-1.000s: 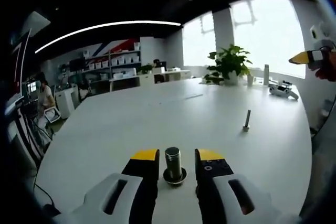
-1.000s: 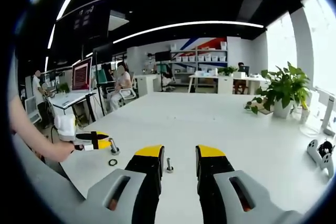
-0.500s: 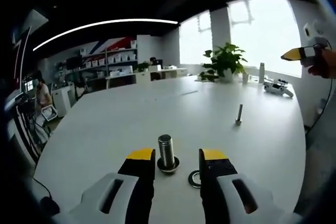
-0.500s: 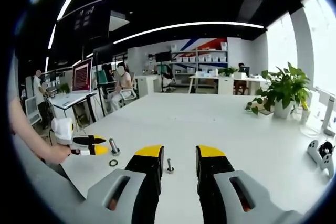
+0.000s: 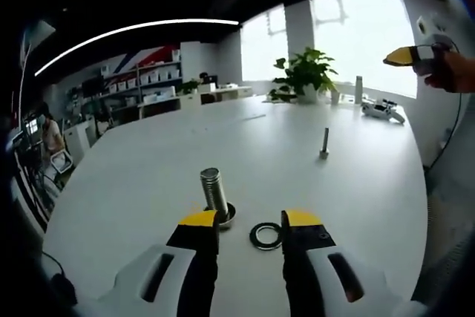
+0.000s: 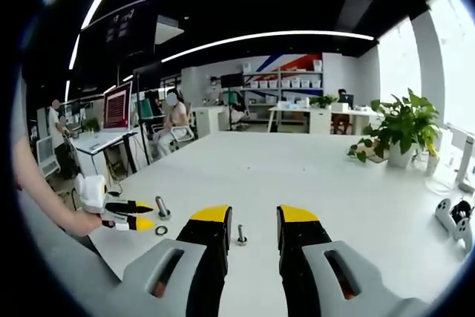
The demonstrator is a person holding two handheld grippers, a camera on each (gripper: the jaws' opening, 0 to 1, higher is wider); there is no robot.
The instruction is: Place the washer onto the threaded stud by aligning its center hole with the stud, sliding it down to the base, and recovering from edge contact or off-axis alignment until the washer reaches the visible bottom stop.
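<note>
Wide white table (image 5: 148,176), same table (image 6: 312,176) in the right gripper view, bare over most of its top. Potted plant (image 5: 304,79) at the far edge in the left gripper view; also seen at (image 6: 401,128), leaves filling a pale pot, the one container on the table whose contents can be read. Game controller (image 5: 382,111) lies near it. Left gripper (image 5: 249,222): jaws apart, nothing between them, tips low over the table. Just ahead of the left jaw stands the threaded stud (image 5: 214,192), upright on its wide base, leaning slightly in the fisheye. The washer (image 5: 265,235) lies flat on the table beside the stud's base, near the right jaw tip, apart from the stud and not on it. A slimmer bolt (image 5: 324,142) stands upright well apart, farther across the table. Right gripper (image 6: 252,217): jaws apart, holding nothing, with that slim bolt (image 6: 240,234) standing just beyond the gap. In the same view the left gripper (image 6: 132,214) sits at the table's left edge, the stud (image 6: 161,208) and washer (image 6: 161,230) beside its tips.
</note>
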